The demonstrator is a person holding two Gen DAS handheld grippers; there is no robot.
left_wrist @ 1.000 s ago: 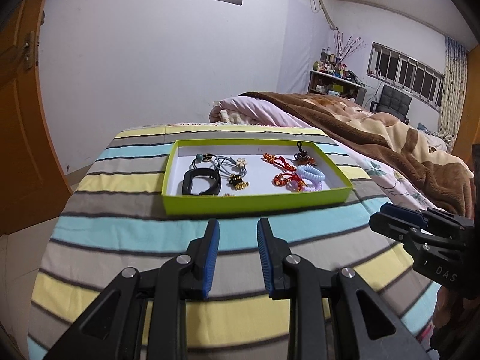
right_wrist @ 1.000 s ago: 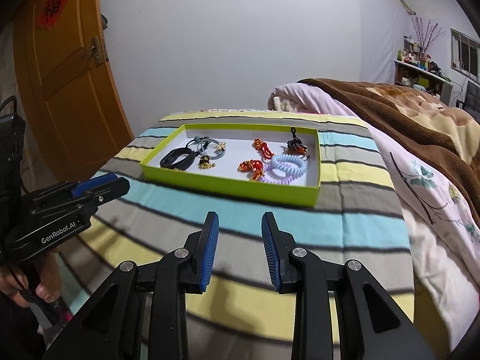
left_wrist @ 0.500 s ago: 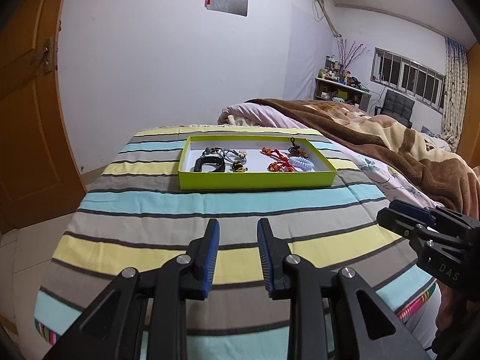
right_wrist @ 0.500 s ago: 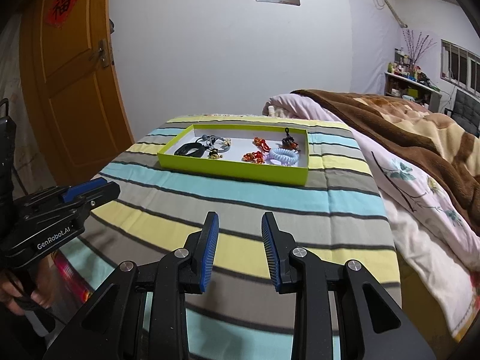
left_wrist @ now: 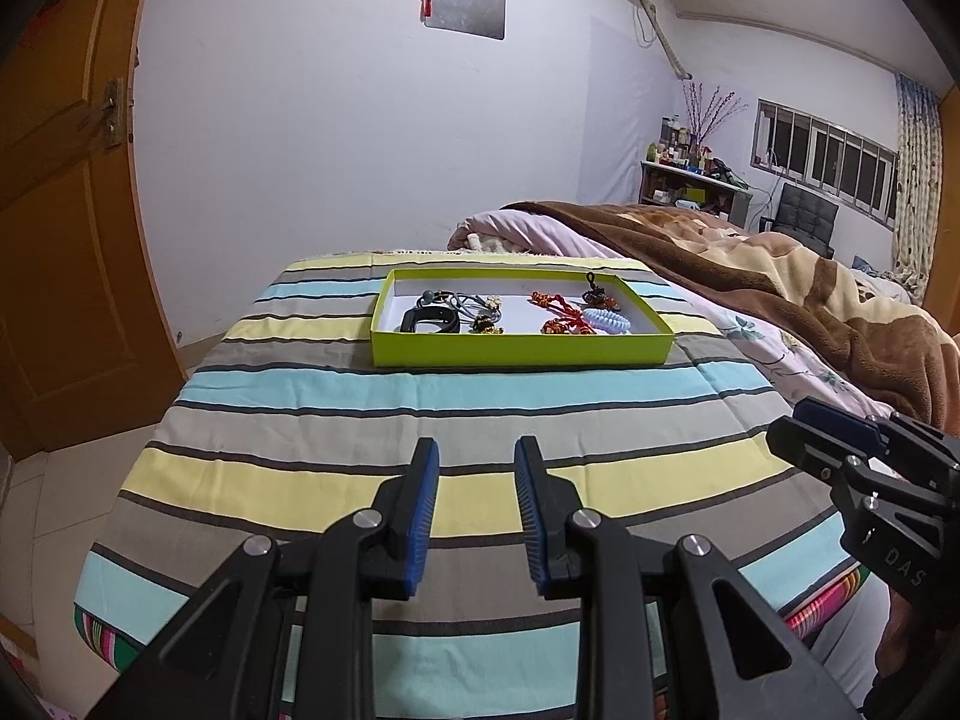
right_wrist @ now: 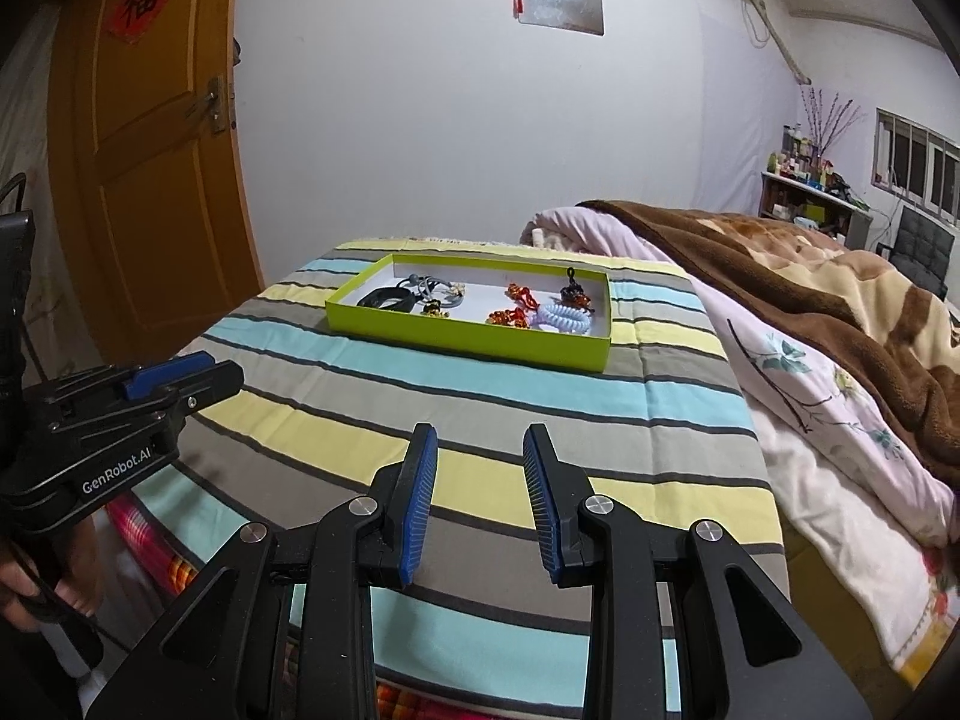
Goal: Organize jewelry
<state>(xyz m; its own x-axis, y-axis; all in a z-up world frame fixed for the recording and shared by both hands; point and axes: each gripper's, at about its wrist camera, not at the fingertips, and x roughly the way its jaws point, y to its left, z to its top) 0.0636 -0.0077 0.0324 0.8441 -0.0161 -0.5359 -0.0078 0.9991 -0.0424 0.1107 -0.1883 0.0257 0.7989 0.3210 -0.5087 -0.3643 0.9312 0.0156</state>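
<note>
A lime-green tray (left_wrist: 522, 353) (right_wrist: 468, 339) sits at the far end of a striped cloth. In it lie a black band (left_wrist: 429, 321) (right_wrist: 384, 299), grey hair ties (left_wrist: 465, 302), red knotted charms (left_wrist: 555, 313) (right_wrist: 516, 306) and a pale blue coil tie (left_wrist: 606, 321) (right_wrist: 564, 319). My left gripper (left_wrist: 474, 465) is open and empty, well short of the tray. My right gripper (right_wrist: 478, 453) is open and empty too, also far back. Each gripper shows at the edge of the other's view.
The striped cloth (left_wrist: 456, 420) covers a table-like surface that drops off at its near and left edges. A bed with a brown blanket (left_wrist: 780, 276) lies to the right. An orange door (right_wrist: 150, 150) stands at the left. A shelf and chair are at the back right.
Both grippers have drawn back from the tray, which now looks smaller and farther away. Their jaws stay open as before. The items in the tray have not moved.
</note>
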